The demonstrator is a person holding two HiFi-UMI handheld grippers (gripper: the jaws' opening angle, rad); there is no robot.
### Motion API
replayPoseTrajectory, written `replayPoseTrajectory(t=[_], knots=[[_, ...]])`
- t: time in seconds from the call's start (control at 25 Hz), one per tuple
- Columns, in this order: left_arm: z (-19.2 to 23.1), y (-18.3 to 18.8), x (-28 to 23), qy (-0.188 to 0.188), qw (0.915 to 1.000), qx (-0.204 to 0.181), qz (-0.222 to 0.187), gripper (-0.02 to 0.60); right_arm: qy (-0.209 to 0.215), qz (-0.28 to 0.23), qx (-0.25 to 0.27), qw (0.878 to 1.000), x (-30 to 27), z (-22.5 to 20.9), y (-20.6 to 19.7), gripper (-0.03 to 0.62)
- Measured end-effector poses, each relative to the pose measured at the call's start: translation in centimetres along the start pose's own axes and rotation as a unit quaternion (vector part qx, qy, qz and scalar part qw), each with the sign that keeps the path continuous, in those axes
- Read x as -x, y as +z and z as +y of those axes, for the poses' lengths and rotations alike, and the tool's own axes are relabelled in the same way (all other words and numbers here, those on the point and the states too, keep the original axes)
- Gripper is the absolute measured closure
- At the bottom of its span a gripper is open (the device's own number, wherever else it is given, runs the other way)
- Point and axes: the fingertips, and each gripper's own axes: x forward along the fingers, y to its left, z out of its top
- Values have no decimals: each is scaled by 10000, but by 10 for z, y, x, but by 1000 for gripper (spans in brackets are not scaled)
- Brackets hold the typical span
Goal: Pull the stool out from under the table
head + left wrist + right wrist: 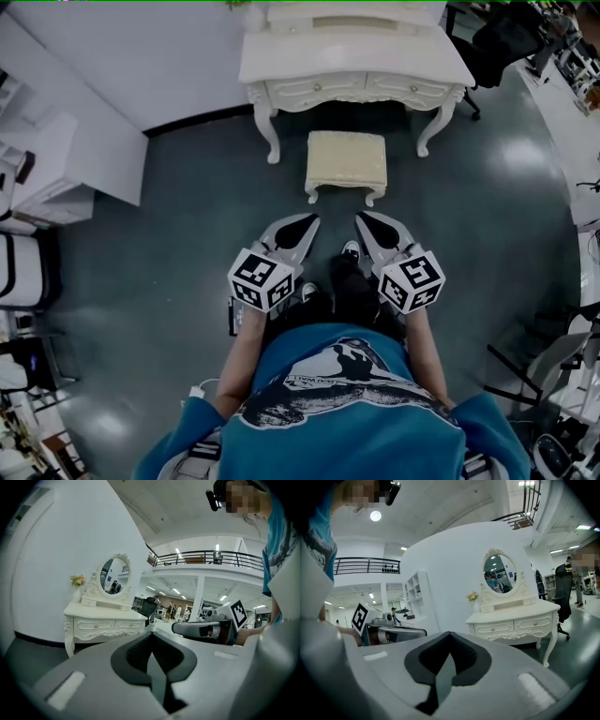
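Two grippers are held side by side over the grey floor (187, 216). The left gripper (310, 220) and the right gripper (362, 219) each have their jaws pressed together, with nothing pinched between them. The stool (346, 159) is seen standing on the floor at the front edge of the table (356, 58), between its two front legs and well apart from both grippers. Whether its rear edge is tucked under the tabletop cannot be told. The table's back is cut off by the head view's top edge. In both gripper views the stool is hidden behind the gripper bodies.
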Motion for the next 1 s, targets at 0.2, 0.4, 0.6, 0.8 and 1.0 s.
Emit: replayPoseTrajectory(t=[0.2, 0.4, 0.6, 0.8, 1.0], knots=[[-8, -4, 5, -104, 9999, -64, 107, 568, -47, -24, 57, 10000, 3, 6, -1, 594], [-10, -6, 12, -157, 9997, -72, 149, 568, -90, 1, 161, 9998, 2, 11, -3, 594], [-11, -9, 17, -187, 9995, -82, 227, 568, -85, -6, 121, 9999, -1, 14, -4, 594], [-10, -11, 21, -212, 9993, -88, 283, 568, -82, 8, 67, 9999, -5, 17, -5, 594], [-9, -16, 22, -257, 9990, -100, 340, 568, -46, 61, 81, 9999, -11, 19, -7, 594]])
